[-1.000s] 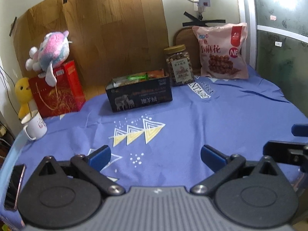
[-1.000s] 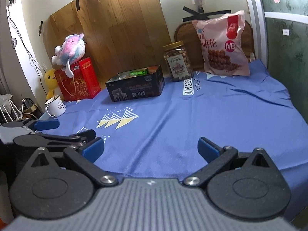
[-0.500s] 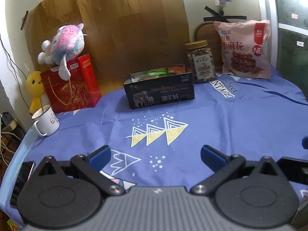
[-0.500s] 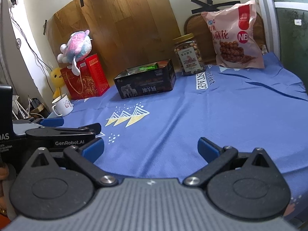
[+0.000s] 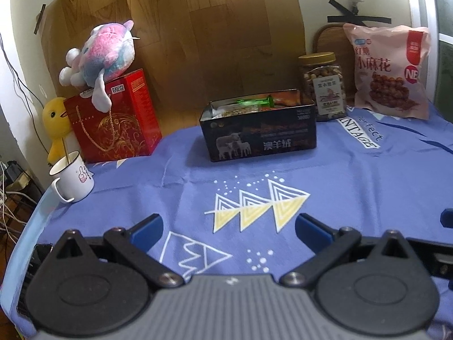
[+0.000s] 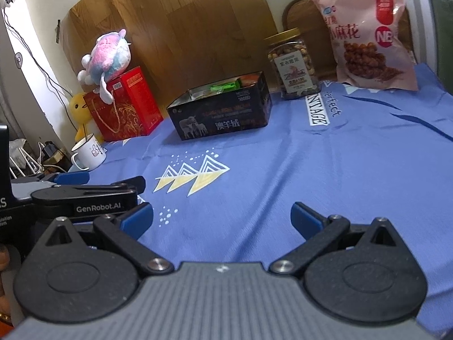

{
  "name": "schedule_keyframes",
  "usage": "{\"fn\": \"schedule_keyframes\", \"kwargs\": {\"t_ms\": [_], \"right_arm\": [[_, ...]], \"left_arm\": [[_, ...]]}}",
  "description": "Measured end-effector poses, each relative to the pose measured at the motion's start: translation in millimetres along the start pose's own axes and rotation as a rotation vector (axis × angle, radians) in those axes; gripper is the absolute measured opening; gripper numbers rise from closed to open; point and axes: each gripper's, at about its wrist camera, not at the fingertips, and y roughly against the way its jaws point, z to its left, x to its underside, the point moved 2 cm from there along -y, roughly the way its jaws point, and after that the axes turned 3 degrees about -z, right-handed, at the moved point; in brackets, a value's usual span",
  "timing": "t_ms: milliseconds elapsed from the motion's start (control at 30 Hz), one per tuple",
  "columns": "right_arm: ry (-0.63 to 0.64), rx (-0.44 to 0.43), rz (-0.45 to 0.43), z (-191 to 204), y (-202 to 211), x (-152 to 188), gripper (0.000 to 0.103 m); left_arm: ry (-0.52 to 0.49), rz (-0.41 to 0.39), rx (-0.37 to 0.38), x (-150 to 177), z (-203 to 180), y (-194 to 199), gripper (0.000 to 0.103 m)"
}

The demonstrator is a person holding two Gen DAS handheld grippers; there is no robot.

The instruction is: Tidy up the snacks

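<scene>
Nearest to me, my left gripper [image 5: 228,231] has its jaws spread wide with nothing between them, above the blue printed cloth [image 5: 354,187] that covers the worktop. My right gripper [image 6: 220,216] is the same, jaws wide apart and empty. In the right wrist view the left gripper shows from the side at the left edge, and its body is cut off by the frame. In the left wrist view only a small blue and black piece of the right gripper appears at the right edge.

Farther, at the left rim of the worktop, stands a white mug [image 5: 72,177] with a thin stick in it; I cannot see what else it holds. Behind it a yellow duck toy [image 5: 56,121] is half hidden by a red gift box [image 5: 116,121], and a pink plush toy [image 5: 103,53] sits on top of this box.

In the middle stands an open dark box [image 5: 260,134] holding snack packets, one green; the others are hard to make out. Just beside it on the right is a clear jar [image 5: 322,85] of nuts with a gold lid. Farthest, a pink snack bag [image 5: 388,70] stands upright at the back, beside the jar.
</scene>
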Motion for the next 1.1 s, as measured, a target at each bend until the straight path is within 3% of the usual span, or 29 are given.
{"fn": "schedule_keyframes", "kwargs": {"t_ms": [600,1100], "right_arm": [[0.001,-0.002,0.006,-1,-19,-16,0.103],[-0.027,0.068,-0.017,-5,-16,11,0.103]], "left_arm": [[-0.003,-0.002,-0.009,-14,5,-27,0.103],[0.017,-0.023,0.080,-9,1,-24,0.103]]}}
